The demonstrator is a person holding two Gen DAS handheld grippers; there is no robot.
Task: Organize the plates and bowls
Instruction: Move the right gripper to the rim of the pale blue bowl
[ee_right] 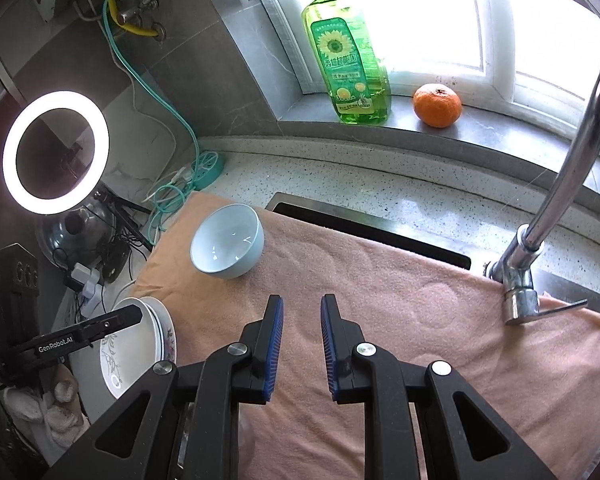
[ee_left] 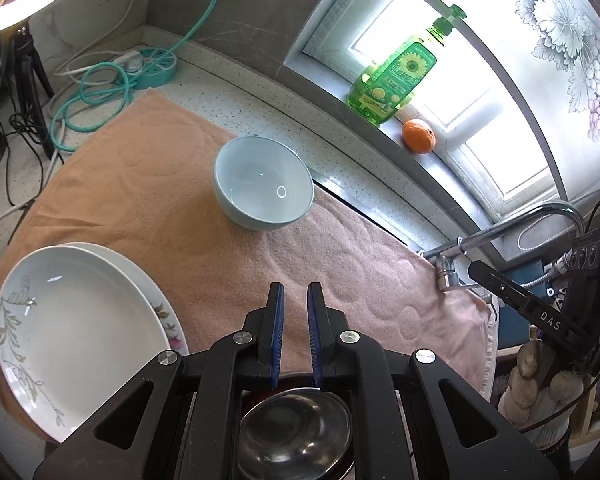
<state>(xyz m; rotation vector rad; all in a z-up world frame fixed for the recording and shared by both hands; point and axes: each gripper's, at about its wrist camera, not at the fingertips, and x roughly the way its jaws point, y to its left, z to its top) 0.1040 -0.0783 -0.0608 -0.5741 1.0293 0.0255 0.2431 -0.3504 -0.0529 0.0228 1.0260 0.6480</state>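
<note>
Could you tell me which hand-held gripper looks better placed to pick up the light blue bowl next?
Probably the left hand-held gripper: the light blue bowl lies nearly straight ahead of its empty fingers. From the right hand-held gripper, also empty, the bowl sits off to the left.

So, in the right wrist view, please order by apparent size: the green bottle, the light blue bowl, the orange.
1. green bottle, clearly the largest.
2. light blue bowl, smaller in the picture than the bottle, although it lies nearer the camera.
3. orange, the smallest; it sits farther back on the sill, so this may exaggerate.
</note>
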